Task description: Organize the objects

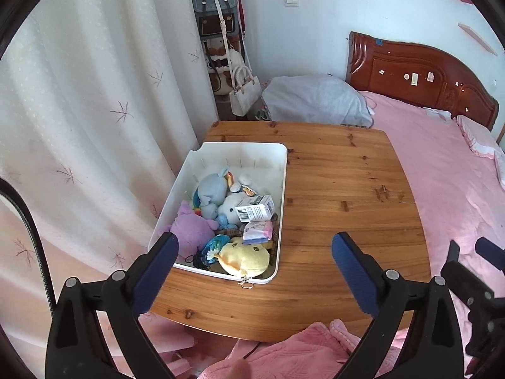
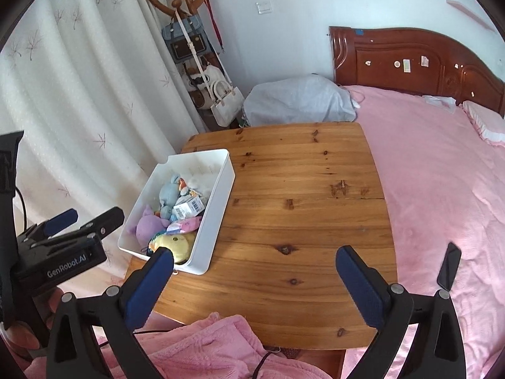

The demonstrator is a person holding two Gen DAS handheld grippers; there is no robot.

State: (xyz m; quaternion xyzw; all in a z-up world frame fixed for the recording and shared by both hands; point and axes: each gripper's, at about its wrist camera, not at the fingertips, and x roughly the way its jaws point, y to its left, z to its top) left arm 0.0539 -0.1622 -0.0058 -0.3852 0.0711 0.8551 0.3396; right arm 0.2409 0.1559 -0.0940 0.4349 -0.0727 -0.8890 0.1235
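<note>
A white bin (image 1: 240, 150) (image 2: 221, 208) sits on the left part of a wooden table (image 1: 347, 195) (image 2: 303, 208). It holds several soft toys: a blue plush (image 1: 213, 188), a purple one (image 1: 191, 232) (image 2: 146, 225), a yellow one (image 1: 244, 257) (image 2: 176, 243), plus a small barcoded box (image 1: 255, 208) (image 2: 189, 207) and a pink packet (image 1: 258, 232). My left gripper (image 1: 254, 246) hangs open above the bin's near end, nothing between its fingers. My right gripper (image 2: 254, 260) stands open over the bare table, empty. The left gripper (image 2: 83, 218) also shows at the left of the right wrist view.
A pink-covered bed (image 2: 442, 189) with a wooden headboard (image 1: 419, 75) borders the table on the right. A dark phone (image 2: 448, 267) lies on it. A grey bag (image 1: 315, 99) sits behind the table, a coat rack with handbags (image 1: 221, 31) by the curtain (image 1: 94, 110). Pink fleece (image 2: 205, 347) lies below.
</note>
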